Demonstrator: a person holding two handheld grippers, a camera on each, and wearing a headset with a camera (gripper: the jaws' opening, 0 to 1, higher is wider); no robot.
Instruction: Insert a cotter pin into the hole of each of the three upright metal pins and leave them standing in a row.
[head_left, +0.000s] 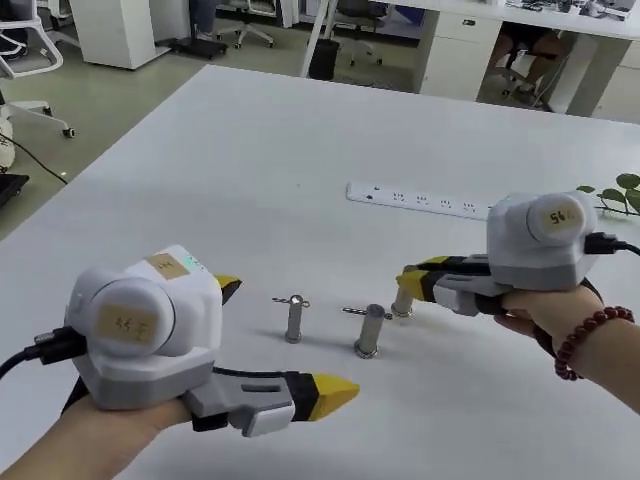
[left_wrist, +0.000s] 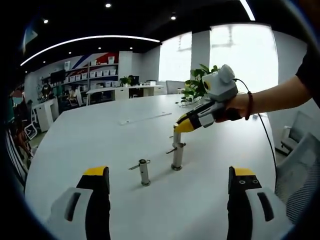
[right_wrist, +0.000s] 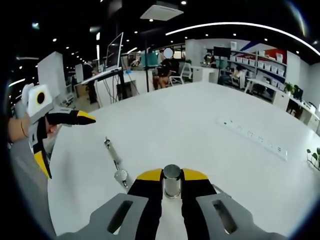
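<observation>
Three upright metal pins stand on the white table (head_left: 250, 160). The left pin (head_left: 294, 318) and the middle pin (head_left: 369, 330) each carry a cotter pin (head_left: 290, 299) through the top. My right gripper (head_left: 405, 283) is shut on the third pin (head_left: 402, 301), at the right end of the row; its rounded top (right_wrist: 171, 176) sits between the yellow-tipped jaws. My left gripper (head_left: 287, 338) hovers open in front of the row, holding nothing. From the left gripper view, the left pin (left_wrist: 144, 171) and middle pin (left_wrist: 177, 155) stand ahead of its jaws.
A white power strip (head_left: 420, 200) lies across the table behind the pins. A green plant (head_left: 615, 195) sits at the right edge. Office desks and chairs stand beyond the table's far edge.
</observation>
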